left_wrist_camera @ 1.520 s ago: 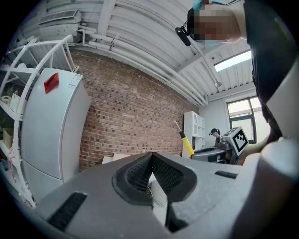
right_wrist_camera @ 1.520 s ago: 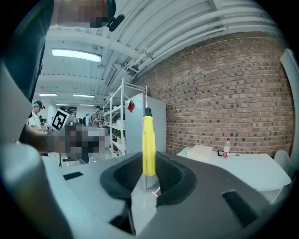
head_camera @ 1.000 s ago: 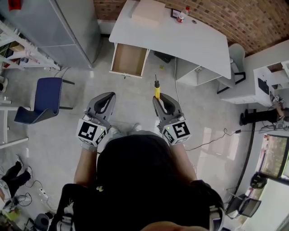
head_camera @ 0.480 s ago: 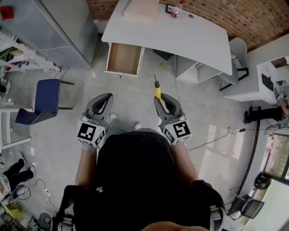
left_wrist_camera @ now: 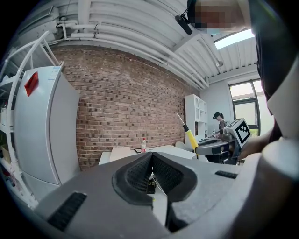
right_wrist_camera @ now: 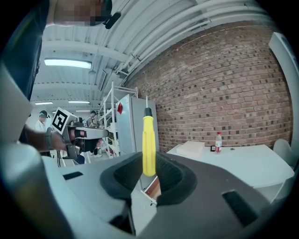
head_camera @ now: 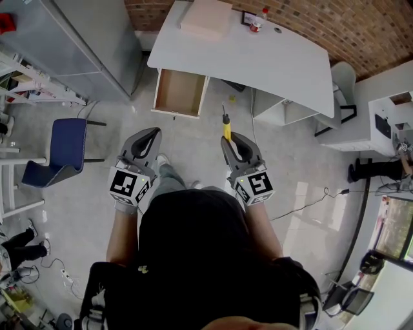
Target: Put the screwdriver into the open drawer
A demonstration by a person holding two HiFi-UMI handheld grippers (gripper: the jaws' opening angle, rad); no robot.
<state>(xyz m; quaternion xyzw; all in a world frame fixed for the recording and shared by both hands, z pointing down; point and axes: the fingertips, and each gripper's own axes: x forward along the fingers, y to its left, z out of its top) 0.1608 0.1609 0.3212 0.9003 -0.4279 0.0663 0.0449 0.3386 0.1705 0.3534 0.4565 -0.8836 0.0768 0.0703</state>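
The screwdriver (head_camera: 226, 127) is pinched by its yellow handle between the pads of your right hand-held gripper (head_camera: 230, 138). Its black collar and thin metal shaft stick out past the tips. In the right gripper view the handle stands upright between the pads, with its lower end in the hollow between them. You are holding it in the air over the floor (head_camera: 193, 138), short of the drawer (head_camera: 180, 91) and not in it.

The drawer is pulled open from under the left end of the white surface (head_camera: 277, 61), and its brown inside looks bare. In the head view it lies ahead and to the left of the screwdriver's tip, apart from it.

Your left hand-held gripper (head_camera: 153, 133) is level with the right one and well to its left. Its pads are pressed together at the tips with nothing between them.

On the surface, a pale flat box (head_camera: 206, 17) lies at the drawer end. A small bottle (head_camera: 259, 20) with a red cap stands just to the right of the box, near the brick wall (head_camera: 335, 26). A tall grey cabinet (head_camera: 84, 38) stands left of the surface. A blue chair (head_camera: 67, 138) sits on the floor to the left of your left hand-held gripper.
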